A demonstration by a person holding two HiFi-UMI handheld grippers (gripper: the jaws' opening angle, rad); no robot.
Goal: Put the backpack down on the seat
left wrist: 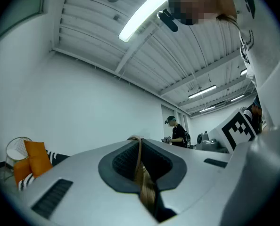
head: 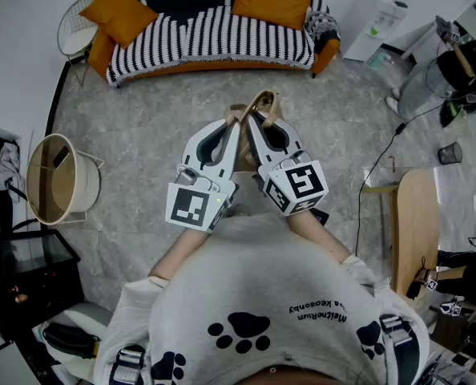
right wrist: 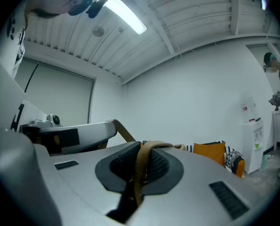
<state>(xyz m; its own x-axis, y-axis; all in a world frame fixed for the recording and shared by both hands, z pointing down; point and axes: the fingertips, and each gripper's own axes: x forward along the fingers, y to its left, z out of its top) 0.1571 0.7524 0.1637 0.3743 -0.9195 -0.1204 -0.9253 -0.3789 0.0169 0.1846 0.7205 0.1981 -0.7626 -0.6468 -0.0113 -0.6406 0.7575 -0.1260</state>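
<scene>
Tan backpack straps [head: 263, 103], flat woven webbing, rise in a loop on the near side of the striped sofa [head: 214, 34], well apart from it. The left tongs [head: 238, 122] and right tongs [head: 252, 122], side by side, are each clenched on a strap. The gripper views show it pinched between ribbed dark pads [right wrist: 156, 166]. Only the head view shows the sofa's plump orange cushions [head: 272, 0] whole. The bag's body is hidden.

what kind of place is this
Probably a lounge corner in an office or lab: a striped sofa with orange cushions, a water dispenser, and strip lights on a ribbed ceiling.
</scene>
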